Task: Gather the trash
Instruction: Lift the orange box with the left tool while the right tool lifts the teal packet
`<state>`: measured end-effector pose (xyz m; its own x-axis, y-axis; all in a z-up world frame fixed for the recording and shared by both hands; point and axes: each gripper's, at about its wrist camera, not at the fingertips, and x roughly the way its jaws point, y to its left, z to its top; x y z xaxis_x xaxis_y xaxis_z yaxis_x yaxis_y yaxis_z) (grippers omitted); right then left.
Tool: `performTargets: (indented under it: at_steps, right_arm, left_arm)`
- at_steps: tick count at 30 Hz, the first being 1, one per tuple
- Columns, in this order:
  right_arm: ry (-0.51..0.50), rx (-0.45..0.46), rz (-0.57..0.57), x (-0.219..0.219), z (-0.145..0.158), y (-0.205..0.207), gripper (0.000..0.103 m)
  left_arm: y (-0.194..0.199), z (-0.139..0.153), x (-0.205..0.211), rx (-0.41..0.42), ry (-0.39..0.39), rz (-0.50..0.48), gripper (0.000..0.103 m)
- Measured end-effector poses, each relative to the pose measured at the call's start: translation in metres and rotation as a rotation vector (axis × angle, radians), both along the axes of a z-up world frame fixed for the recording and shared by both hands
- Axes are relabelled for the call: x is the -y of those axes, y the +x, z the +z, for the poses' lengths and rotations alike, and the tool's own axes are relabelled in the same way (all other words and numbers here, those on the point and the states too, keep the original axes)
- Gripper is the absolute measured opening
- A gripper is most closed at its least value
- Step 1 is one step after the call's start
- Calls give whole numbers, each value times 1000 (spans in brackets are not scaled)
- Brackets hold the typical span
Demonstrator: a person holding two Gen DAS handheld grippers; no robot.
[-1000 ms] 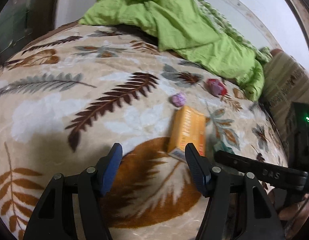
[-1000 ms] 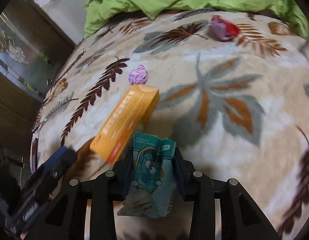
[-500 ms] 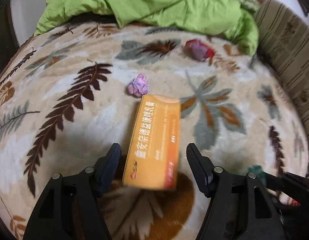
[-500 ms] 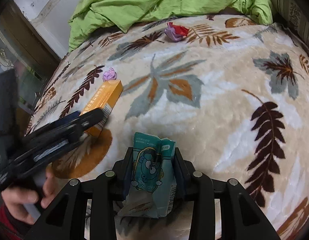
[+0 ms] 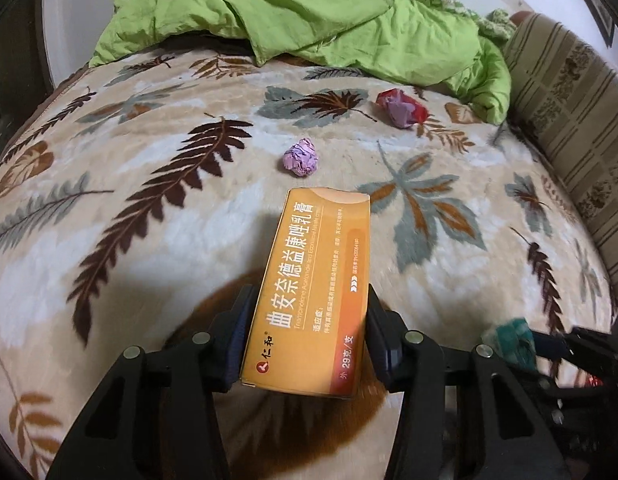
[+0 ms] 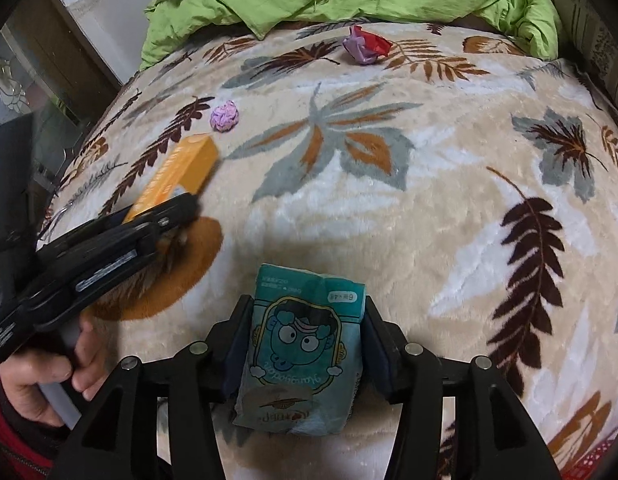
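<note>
The left gripper [image 5: 309, 332] has come forward over the leaf-patterned fleece blanket [image 5: 109, 240], and its jaws have just been closing onto the long orange cardboard box [image 5: 313, 292], pads against both sides. The right gripper [image 6: 305, 344], jaws lately widening, still clasps the teal cartoon tissue packet [image 6: 303, 352]. Only the right wrist view shows the person's left hand [image 6: 41, 376] gripping the handle, tilted downward. A crumpled purple wad [image 5: 300, 157] lies just beyond the box.
</note>
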<state>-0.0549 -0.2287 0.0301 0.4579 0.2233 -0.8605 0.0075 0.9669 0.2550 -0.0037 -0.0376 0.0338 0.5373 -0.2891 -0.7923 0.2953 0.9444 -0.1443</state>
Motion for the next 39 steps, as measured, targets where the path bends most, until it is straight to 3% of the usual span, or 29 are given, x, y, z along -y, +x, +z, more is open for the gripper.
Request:
performTargets:
  at_steps: [3, 7, 14, 15, 16, 20, 24, 28, 39]
  right_arm:
    - [-4, 6, 0, 0, 2, -5, 56]
    - [-21, 7, 7, -3, 4, -12, 65]
    - [-43, -13, 27, -8, 3, -24, 66]
    - [-41, -15, 20, -7, 2, -25, 64]
    - [-39, -11, 15, -6, 2, -26, 49]
    - [-64, 32, 10, -10, 7, -33, 33]
    - [-134, 142, 3, -17, 22, -47, 30]
    - [-124, 201, -16, -13, 30, -56, 30]
    - [-80, 229, -35, -15, 34, -75, 30]
  left_arm:
    - [-20, 9, -6, 29, -14, -1, 50]
    - [-45, 18, -12, 56, -28, 5, 50]
    - [-76, 26, -18, 101, -37, 16, 50]
    - [-80, 26, -18, 107, -35, 21, 50]
    - [-82, 26, -19, 114, -33, 23, 50]
    - [-95, 27, -19, 165, 1, 33, 50]
    - [-100, 29, -24, 196, 5, 55, 50]
    - [-105, 31, -25, 220, 13, 62, 50]
    - [-115, 35, -20, 255, 39, 52, 50]
